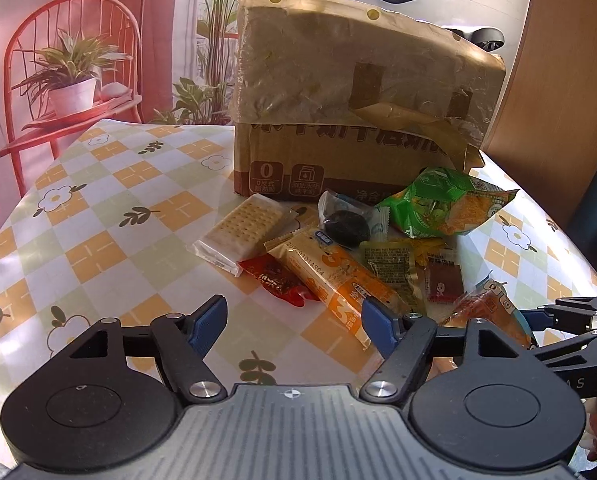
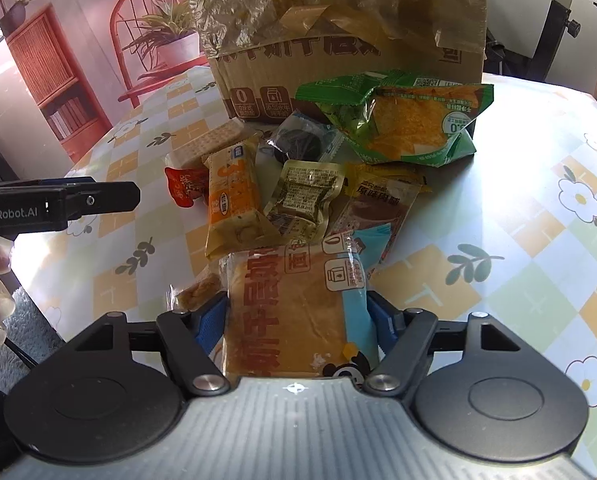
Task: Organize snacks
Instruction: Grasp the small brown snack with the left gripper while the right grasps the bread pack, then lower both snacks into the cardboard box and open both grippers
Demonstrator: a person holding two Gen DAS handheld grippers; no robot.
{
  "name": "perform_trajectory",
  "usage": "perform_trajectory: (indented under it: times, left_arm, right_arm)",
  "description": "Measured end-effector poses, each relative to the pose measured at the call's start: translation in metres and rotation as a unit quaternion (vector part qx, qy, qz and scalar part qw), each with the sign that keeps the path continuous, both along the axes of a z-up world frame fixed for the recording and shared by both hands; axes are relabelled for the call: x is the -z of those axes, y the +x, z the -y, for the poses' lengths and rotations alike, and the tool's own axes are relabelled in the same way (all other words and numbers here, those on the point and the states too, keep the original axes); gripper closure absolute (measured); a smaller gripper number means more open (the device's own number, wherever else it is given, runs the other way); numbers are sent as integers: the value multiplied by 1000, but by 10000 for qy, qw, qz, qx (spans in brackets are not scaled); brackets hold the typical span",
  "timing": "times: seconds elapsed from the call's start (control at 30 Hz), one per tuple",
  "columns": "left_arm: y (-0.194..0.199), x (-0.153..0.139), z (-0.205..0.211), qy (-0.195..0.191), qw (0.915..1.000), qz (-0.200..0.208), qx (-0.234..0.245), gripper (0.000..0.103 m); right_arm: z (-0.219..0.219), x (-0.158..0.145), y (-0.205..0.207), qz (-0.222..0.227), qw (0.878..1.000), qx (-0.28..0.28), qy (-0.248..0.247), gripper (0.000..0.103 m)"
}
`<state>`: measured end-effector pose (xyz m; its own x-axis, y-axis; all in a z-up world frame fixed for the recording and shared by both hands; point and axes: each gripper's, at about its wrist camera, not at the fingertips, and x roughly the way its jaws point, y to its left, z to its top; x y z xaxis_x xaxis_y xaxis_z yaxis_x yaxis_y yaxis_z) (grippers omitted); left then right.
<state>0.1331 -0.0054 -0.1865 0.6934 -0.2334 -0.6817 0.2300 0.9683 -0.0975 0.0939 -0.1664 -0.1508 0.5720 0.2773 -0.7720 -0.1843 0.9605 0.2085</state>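
On the checked tablecloth (image 1: 110,216), at twelve o'clock from both cameras, stands a taped cardboard box (image 1: 338,128) with the snack pile spread before it.

We find the right gripper (image 2: 296,320) with its blue pads set either side of a bread packet (image 2: 294,312), orange-brown with a pale blue edge. The pads appear to touch both long edges, so we judge it pinched, though we cannot confirm how firm the grip is. The packet's long axis runs straight along the fingers, six to twelve o'clock, its far end near the pile.

We find the left gripper (image 1: 294,320) spread wide and holding nothing, low over the cloth. In the left view the pile lies from twelve to two o'clock: a cracker pack (image 1: 244,232) at eleven, a red wrapper (image 1: 276,282) just ahead, and an orange bar (image 1: 338,280) lying on a diagonal from eleven to five, its near end beside the right-hand pad.

Beyond these sit a dark cookie pack (image 1: 346,226) and a green chip bag (image 1: 442,208) just before the box.

Our judgement: the bread packet is the item in hand, and the right hand is on it. The box lies dead ahead along the packet's axis, past the pile, so the carry would run forward and up over the loose snacks. The left hand is the nearer one to the orange bar.
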Motion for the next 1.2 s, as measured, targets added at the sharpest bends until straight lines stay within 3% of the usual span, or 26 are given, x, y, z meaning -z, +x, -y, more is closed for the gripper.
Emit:
perform_trajectory:
  times: [0.1, 0.27, 0.33, 0.57, 0.67, 1.0, 1.2]
  left_arm:
    - [-3, 6, 7, 57, 9993, 38, 369, 38]
    - [-8, 23, 21, 2, 9937, -325, 1077, 58]
    - [-10, 26, 28, 53, 9913, -368, 1262, 59]
    - [-6, 42, 46, 307, 9852, -529, 1598, 67]
    - [-6, 46, 45, 277, 9861, -606, 1521, 85]
    - [-9, 12, 29, -75, 9912, -92, 1321, 85]
    - [-10, -26, 23, -88, 9911, 583, 1191, 85]
  right_arm:
    - [14, -8, 3, 222, 9995, 211, -96, 30]
    - [32, -12, 8, 350, 9978, 517, -233, 30]
    - [36, -12, 8, 360, 9975, 563, -240, 31]
    - [37, -10, 9, 350, 9975, 580, -223, 31]
    - [35, -8, 9, 354, 9976, 544, -232, 31]
    - [31, -20, 7, 494, 9979, 364, -189, 31]
    - [31, -41, 3, 777, 9964, 321, -86, 31]
